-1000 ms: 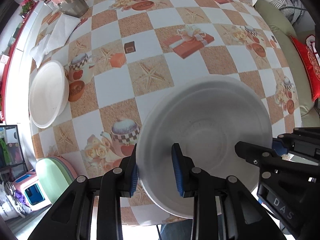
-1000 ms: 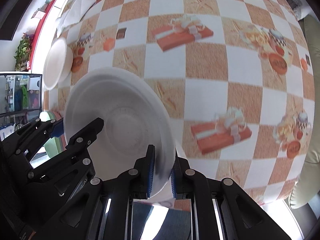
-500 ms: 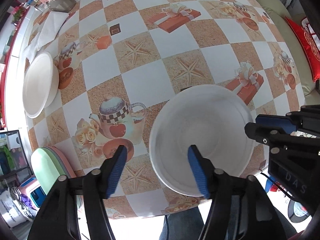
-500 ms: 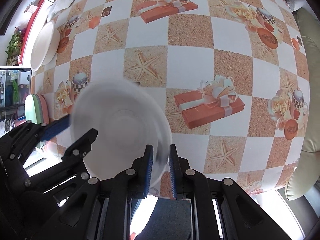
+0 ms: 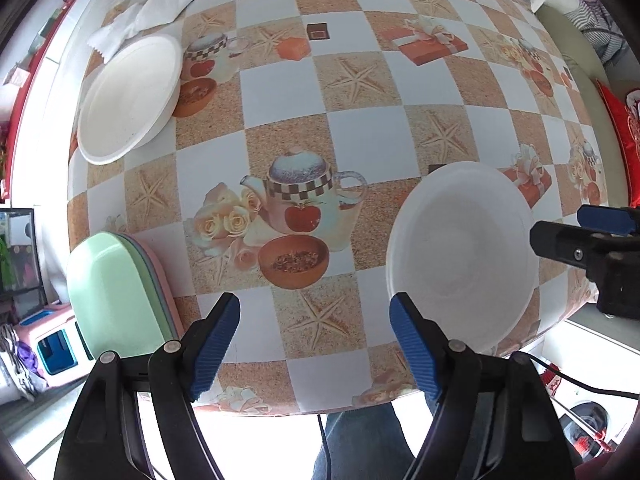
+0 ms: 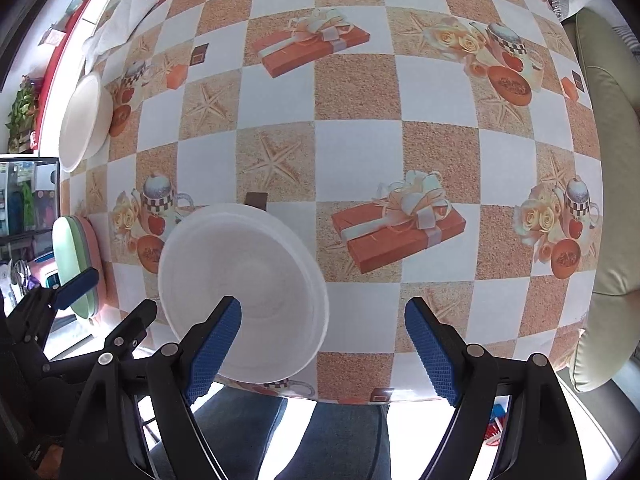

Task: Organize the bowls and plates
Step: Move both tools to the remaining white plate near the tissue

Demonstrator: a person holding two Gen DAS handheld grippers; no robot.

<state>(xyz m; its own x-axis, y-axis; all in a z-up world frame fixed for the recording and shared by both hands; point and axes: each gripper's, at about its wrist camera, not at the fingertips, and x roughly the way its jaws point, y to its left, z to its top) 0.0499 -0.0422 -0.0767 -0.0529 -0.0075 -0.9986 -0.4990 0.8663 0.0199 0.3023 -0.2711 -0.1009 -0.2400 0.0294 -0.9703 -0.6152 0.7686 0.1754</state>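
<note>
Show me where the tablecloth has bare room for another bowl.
Free: the wide middle of the tablecloth, between the near white bowl and the far white bowl. Crowded: the left edge, by the pastel plates and napkins.

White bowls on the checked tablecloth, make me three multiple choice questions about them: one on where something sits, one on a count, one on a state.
1. Where does the near white bowl sit?
A. By the table's near edge
B. On the green tray
C. On the far paper napkin

2. How many white bowls rest on the tablecloth?
A. One
B. Two
C. Four

3. What is the right tool doing with the near bowl?
A. Clamping its rim
B. Lifting it off the table
C. Not gripping it, jaws apart

Answers:
1 A, the bowl lies by the edge nearest the person's legs, apart from the green tray.
2 B, only the near bowl and the far white bowl show.
3 C, its blue pads are wide and opening, one over the bowl, neither pressing it. The left tool is opening too, beside the bowl.
</note>
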